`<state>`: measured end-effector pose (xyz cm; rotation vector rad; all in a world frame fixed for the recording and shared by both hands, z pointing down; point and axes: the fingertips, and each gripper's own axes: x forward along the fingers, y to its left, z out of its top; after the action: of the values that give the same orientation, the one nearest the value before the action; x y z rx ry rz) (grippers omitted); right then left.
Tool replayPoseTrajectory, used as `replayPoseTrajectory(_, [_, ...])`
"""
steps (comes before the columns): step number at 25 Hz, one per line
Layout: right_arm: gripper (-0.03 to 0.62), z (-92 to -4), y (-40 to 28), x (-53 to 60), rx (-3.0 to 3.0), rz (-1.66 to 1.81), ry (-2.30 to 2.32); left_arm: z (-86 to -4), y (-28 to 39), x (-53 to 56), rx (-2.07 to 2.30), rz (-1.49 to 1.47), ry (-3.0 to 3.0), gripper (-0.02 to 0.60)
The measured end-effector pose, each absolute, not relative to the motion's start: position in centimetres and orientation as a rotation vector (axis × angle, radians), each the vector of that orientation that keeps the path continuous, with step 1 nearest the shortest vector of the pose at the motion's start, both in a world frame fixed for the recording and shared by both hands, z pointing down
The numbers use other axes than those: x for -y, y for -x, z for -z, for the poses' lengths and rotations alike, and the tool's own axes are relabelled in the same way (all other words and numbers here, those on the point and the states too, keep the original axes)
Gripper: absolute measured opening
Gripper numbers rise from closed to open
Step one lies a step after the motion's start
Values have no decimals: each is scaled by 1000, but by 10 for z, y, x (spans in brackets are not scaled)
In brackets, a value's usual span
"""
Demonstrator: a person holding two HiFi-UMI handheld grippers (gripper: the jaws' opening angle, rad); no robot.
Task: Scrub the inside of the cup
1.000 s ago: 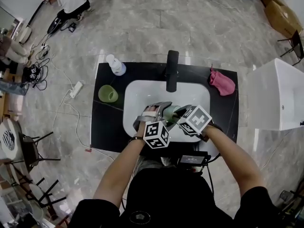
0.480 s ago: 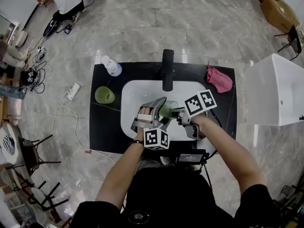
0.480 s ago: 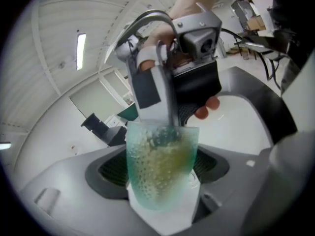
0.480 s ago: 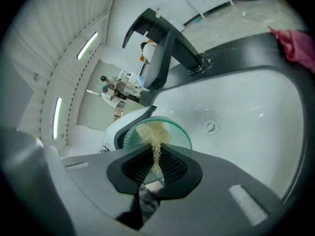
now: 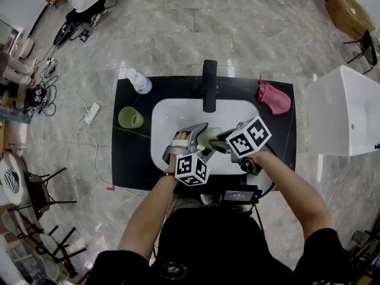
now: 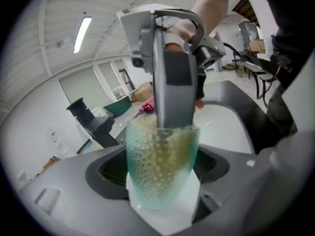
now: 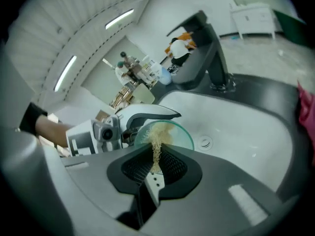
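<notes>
Both forearms are angling down over the sink [image 5: 172, 114]. The left gripper [image 5: 202, 136] is clamping the green dimpled cup [image 6: 162, 163], and the right gripper [image 5: 221, 142] is pinching a tan scrubber [image 7: 156, 144] pushed inside that cup.

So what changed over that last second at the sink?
The right gripper twisted back and forth, turning the scrubber it pinches inside the cup. The left gripper kept gripping the cup over the sink, hardly moving.

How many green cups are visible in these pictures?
2. One green cup is held in the left gripper over the white sink; the other cup sits on the black counter, left of the sink. None seems hidden.
</notes>
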<state>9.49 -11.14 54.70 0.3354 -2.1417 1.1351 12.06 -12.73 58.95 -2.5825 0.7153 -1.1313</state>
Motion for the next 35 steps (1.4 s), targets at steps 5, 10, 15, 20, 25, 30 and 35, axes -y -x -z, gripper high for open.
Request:
replayPoseTrajectory(5, [40, -543, -97, 101, 2179, -522, -165, -592, -124, 119, -635, 1145, 2672, 376])
replayPoseTrajectory(10, [40, -548, -99, 92, 2131, -103, -14, -590, -127, 119, -618, 1147, 2710, 376])
replayPoseTrajectory(15, [40, -552, -105, 88, 2003, 358, 179, -591, -131, 117, -594, 1142, 2750, 376])
replayPoseTrajectory(20, [40, -551, -110, 82, 1910, 608, 343, -590, -138, 109, -530, 1130, 2819, 376])
replayPoseTrajectory(25, [40, -548, -117, 82, 1820, 856, 449, -586, -147, 98, -417, 1089, 2939, 376])
replayPoseTrajectory(30, [40, -541, -121, 85, 1765, 1035, 476, -583, -154, 82, -239, 1079, 3082, 376])
replayPoseTrajectory(35, [40, -543, -128, 87, 1750, 1018, 471, -580, -152, 84, -222, 1070, 3143, 376])
